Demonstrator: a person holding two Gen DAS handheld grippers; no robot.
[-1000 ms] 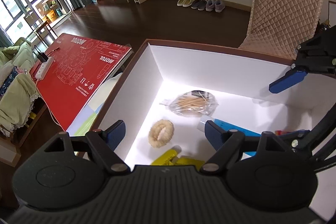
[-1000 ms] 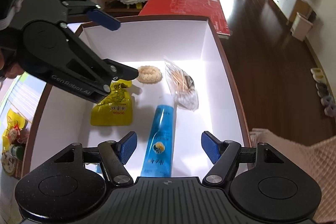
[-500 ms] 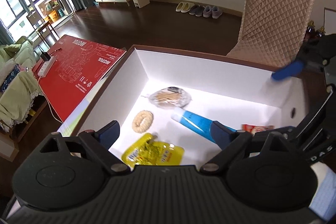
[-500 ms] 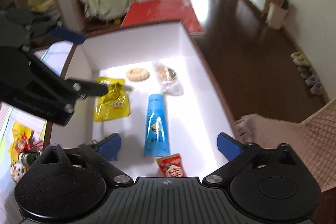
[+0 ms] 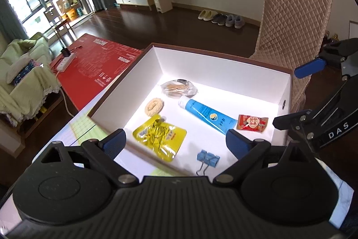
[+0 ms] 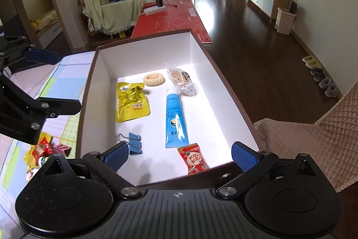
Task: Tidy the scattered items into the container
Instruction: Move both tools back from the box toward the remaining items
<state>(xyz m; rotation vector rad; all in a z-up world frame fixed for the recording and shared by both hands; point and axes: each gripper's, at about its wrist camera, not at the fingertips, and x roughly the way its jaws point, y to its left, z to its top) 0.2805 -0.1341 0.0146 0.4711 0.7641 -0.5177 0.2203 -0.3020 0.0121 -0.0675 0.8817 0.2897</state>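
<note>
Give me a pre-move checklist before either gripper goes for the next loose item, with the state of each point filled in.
1. Left gripper open and holding nothing: ok.
2. Right gripper open and holding nothing: ok.
3. Both grippers above the box and clear of its walls: ok.
4. Items already in the box lie flat with free floor left: yellow pouch, blue tube, binder clips, red snack packet: ok.
5. Loose items left outside: a pile of snack packets lies on the table beside the box: not ok.
6. Which packet in that pile is free to grasp: cannot tell, the left gripper partly hides it.
</note>
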